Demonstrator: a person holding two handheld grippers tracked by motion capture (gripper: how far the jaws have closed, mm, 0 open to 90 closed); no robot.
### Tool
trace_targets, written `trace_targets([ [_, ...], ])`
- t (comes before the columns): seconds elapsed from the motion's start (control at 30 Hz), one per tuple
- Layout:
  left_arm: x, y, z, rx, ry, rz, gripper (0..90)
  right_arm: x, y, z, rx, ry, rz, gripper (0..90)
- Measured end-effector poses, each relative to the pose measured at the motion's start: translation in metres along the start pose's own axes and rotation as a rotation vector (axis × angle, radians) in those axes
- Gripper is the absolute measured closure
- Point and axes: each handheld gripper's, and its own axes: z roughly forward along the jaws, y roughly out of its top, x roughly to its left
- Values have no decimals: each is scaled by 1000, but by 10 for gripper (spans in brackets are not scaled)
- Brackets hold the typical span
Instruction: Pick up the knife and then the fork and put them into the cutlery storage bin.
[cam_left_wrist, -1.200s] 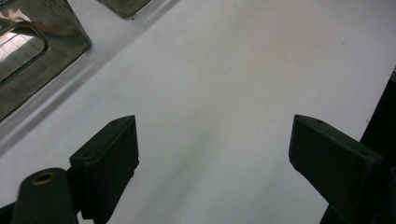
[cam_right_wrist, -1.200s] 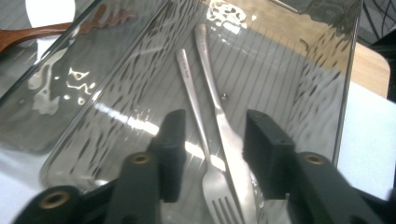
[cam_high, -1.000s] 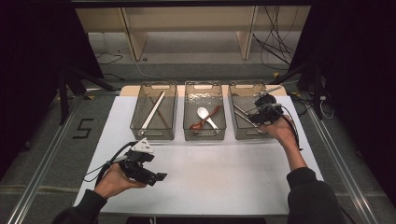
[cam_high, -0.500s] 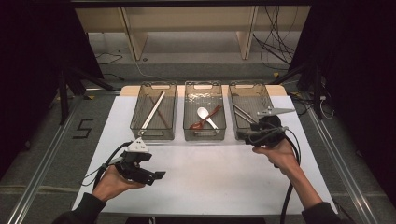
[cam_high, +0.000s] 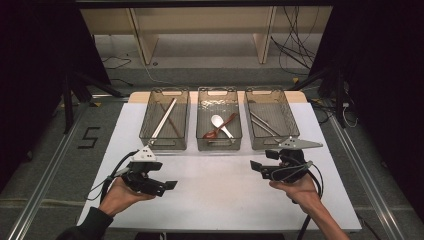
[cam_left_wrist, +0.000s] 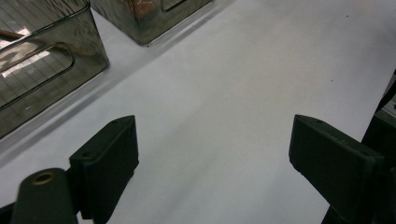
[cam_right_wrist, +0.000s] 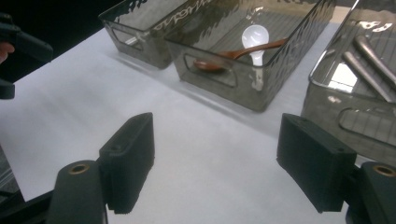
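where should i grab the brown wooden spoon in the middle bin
Grip the brown wooden spoon by its raised handle end, which leans toward the bin's right wall, coming down from above. The bowl lies low at the near-left, and the white spoon crosses its middle.

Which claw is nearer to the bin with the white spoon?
Right. The right claw sits just below and right of the middle bin; the left claw is lower and farther off to its left.

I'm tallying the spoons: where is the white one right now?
In the high view the white spoon lies in the middle bin, crossed by the brown wooden spoon, between the two other bins.
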Motion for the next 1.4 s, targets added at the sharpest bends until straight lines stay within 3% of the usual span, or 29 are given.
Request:
trace_targets([
  [0.17, -2, -2, -3, -19, 4, 4, 151, 7, -9, -2, -10, 18, -3, 262],
  [0.27, -3, -3, -3, -32, -15, 0, 151, 10, -14, -5, -25, 18, -20, 257],
  [0.5, -8, -5, -6, -98, -35, 4, 150, 12, -26, -14, -58, 8, -26, 253],
  [0.6, -10, -7, -5, -84, -24, 11, 150, 13, -30, -16, -54, 1, -33, 252],
  [0.97, -11, -11, -8, -108, -17, 7, 138, 14, -31, -16, -91, -11, -26, 249],
  [1.4, -10, -11, -7, -135, -16, 3, 121, 16, -32, -14, -75, -19, -48, 220],
])
